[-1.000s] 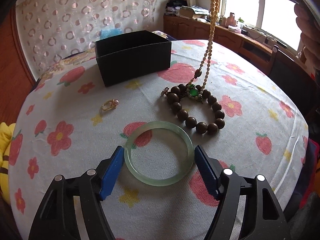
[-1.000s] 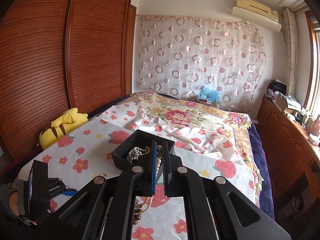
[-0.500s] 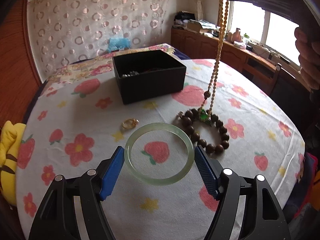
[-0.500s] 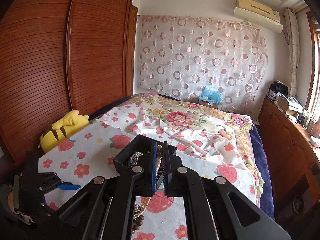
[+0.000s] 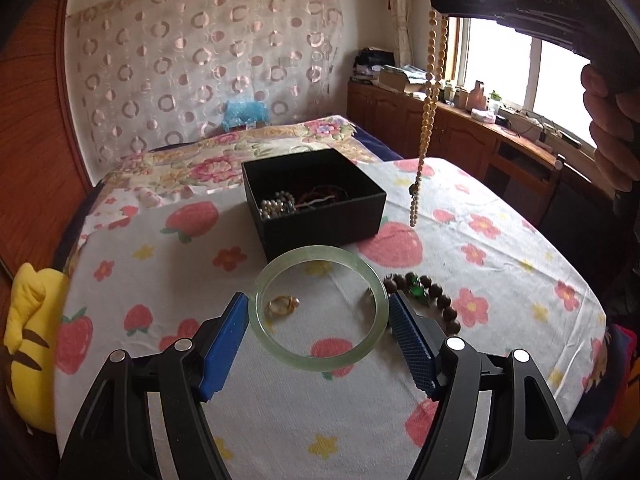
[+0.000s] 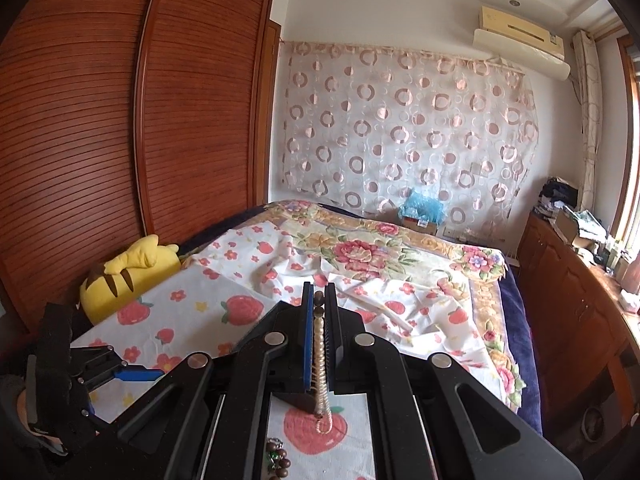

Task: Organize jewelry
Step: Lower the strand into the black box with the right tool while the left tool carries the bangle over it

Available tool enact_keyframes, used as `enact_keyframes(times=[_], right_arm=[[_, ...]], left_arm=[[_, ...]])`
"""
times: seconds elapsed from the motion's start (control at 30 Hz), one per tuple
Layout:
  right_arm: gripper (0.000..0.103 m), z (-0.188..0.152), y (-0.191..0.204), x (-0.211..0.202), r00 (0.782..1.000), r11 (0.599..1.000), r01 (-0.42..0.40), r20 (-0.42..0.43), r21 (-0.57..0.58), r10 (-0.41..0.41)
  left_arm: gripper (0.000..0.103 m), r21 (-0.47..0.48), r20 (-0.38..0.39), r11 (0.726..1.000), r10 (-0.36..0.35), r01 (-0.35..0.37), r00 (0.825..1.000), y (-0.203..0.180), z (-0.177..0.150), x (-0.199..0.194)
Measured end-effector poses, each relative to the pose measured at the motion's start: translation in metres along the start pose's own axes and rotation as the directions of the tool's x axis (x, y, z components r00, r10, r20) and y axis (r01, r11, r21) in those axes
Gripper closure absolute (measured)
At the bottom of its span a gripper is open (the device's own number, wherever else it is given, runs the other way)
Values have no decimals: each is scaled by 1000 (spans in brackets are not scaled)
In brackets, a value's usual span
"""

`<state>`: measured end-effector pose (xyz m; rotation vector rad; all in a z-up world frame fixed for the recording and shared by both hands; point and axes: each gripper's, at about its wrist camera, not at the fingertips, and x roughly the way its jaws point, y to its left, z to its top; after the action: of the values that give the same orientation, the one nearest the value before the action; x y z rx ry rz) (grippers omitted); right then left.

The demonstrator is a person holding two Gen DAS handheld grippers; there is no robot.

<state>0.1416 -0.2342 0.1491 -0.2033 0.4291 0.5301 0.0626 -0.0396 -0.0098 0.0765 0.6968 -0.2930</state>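
Left wrist view: the left gripper (image 5: 318, 330) clamps a pale green bangle (image 5: 318, 307) between its blue pads, above a strawberry-print cloth (image 5: 500, 264). Beyond lie a gold ring (image 5: 283, 305), a dark bead bracelet (image 5: 434, 298), then a black box (image 5: 316, 200) holding jewelry. The right gripper (image 6: 319, 316), clenched, pinches a cream bead necklace (image 5: 428, 92) that hangs beside the box.

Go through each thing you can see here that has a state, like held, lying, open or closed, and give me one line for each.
Pale green jade bangle: held off the cloth between the left tool's blue pads.
Long cream bead necklace: hanging clear of the bed from the shut right tool.
Black rectangular box: open, jewelry inside.
Dark brown wooden bead bracelet: lying on the cloth.
Small gold ring: lying on the cloth.
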Motion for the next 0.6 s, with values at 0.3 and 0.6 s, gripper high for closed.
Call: enact_keyframes(times=[0.3,0.6], right_arm=[[97,23,0,17,1000,1000,10,13,-8,-10],[97,47,-2,33,999,999,32,38,-23,-31]], left_arm=[[34,-15,56,1000,19,-18,998,10,22,-6],[34,-22,89,999,36,-34,995,18,43,-5]])
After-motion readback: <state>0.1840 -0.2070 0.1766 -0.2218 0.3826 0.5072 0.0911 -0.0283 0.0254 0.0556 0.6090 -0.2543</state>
